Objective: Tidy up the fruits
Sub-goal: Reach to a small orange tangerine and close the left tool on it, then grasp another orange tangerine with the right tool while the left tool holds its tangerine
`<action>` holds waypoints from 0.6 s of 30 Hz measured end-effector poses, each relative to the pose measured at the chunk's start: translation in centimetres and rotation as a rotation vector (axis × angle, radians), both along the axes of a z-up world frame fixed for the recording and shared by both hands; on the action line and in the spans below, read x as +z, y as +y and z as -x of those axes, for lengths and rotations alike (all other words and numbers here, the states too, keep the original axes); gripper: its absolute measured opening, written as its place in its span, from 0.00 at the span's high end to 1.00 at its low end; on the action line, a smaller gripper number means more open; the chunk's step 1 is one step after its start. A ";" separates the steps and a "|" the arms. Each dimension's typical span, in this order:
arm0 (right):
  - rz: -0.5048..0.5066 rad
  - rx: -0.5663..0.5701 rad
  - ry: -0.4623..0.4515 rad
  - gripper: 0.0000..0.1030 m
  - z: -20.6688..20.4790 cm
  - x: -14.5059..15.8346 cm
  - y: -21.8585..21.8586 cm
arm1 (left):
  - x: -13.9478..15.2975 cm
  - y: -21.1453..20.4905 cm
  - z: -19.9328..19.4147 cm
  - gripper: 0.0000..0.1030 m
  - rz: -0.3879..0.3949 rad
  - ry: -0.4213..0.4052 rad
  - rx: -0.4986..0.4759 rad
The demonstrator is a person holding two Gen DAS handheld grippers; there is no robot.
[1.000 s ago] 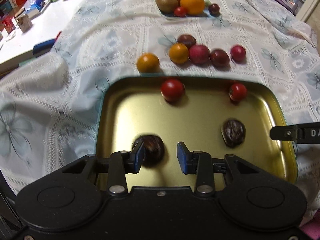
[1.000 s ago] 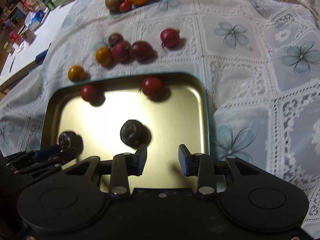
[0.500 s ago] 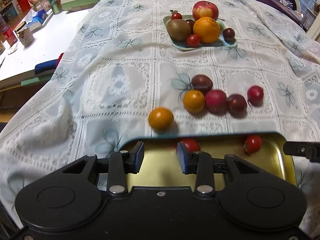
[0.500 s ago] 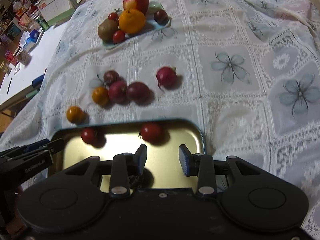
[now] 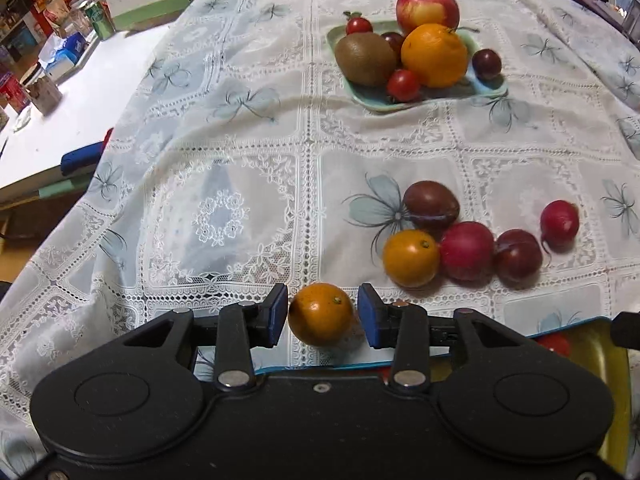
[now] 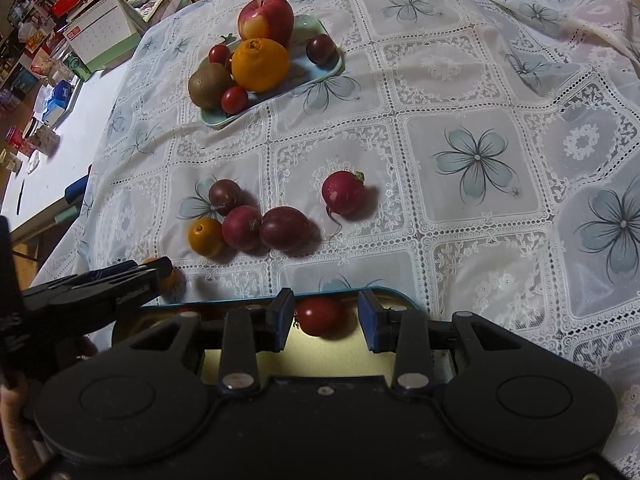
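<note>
My left gripper (image 5: 322, 314) is open, its pads on either side of a small orange fruit (image 5: 321, 314) lying on the lace cloth just beyond the gold tray (image 5: 592, 344). My right gripper (image 6: 324, 320) is open above the tray (image 6: 360, 354), with a red tomato (image 6: 318, 315) between its pads at the tray's far rim. Loose fruit lies beyond: an orange one (image 5: 411, 258), dark plums (image 5: 431, 204), red radishes (image 5: 467, 251). The left gripper shows at the left of the right wrist view (image 6: 158, 276).
A pale green plate (image 5: 486, 90) at the back holds an apple (image 5: 427, 6), an orange (image 5: 434, 55), a kiwi (image 5: 365, 58) and small tomatoes. A white side table with clutter (image 5: 60, 60) stands at the left. The cloth dips at its left edge.
Both grippers drew back from over the tray toward its far rim. The left one moved onto the small orange fruit, which now lies between its pads. Both stayed open.
</note>
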State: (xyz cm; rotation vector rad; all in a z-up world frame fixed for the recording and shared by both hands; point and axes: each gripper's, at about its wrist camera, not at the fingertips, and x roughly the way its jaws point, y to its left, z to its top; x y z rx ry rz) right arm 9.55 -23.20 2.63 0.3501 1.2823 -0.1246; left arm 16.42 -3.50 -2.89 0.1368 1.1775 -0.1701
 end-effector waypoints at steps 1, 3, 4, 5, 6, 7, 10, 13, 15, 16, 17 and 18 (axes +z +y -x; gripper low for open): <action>0.001 -0.001 0.001 0.64 -0.1 -0.1 0.0 | -0.2 0.1 -0.1 0.52 0.005 0.010 0.004; 0.002 -0.003 0.005 0.64 -0.5 -0.2 0.1 | -0.6 0.2 -0.2 0.52 0.011 0.024 0.010; 0.000 -0.005 0.008 0.64 -0.6 -0.3 0.2 | -0.8 0.1 -0.2 0.52 0.007 0.024 0.009; -0.004 -0.007 0.010 0.64 -0.7 -0.3 0.2 | -1.0 -0.1 -0.2 0.52 0.000 0.024 0.006; -0.006 -0.005 0.011 0.64 -0.8 -0.4 0.4 | -1.2 -0.2 -0.2 0.52 -0.008 0.028 0.004; -0.008 -0.002 0.011 0.63 -0.9 -0.4 0.5 | -1.6 -0.3 -0.4 0.52 -0.016 0.034 0.001; -0.006 0.003 0.012 0.63 -1.4 -0.5 1.1 | -1.8 -0.3 -0.4 0.53 -0.012 0.026 -0.004; -0.012 0.015 0.018 0.63 -1.9 -0.6 2.0 | -1.1 0.3 -0.5 0.53 -0.002 -0.003 0.006; -0.018 0.024 0.023 0.63 -2.4 -0.7 2.7 | -0.4 1.0 -0.7 0.53 -0.004 -0.026 0.024; -0.022 0.030 0.023 0.63 -2.7 -0.6 3.1 | 0.0 1.4 -0.7 0.53 -0.002 -0.037 0.031; -0.026 0.037 0.020 0.63 -3.1 -0.6 3.5 | 0.4 1.9 -0.8 0.53 0.000 -0.047 0.039; -0.029 0.045 0.016 0.63 -3.4 -0.6 4.0 | 0.8 2.4 -0.9 0.53 0.005 -0.055 0.048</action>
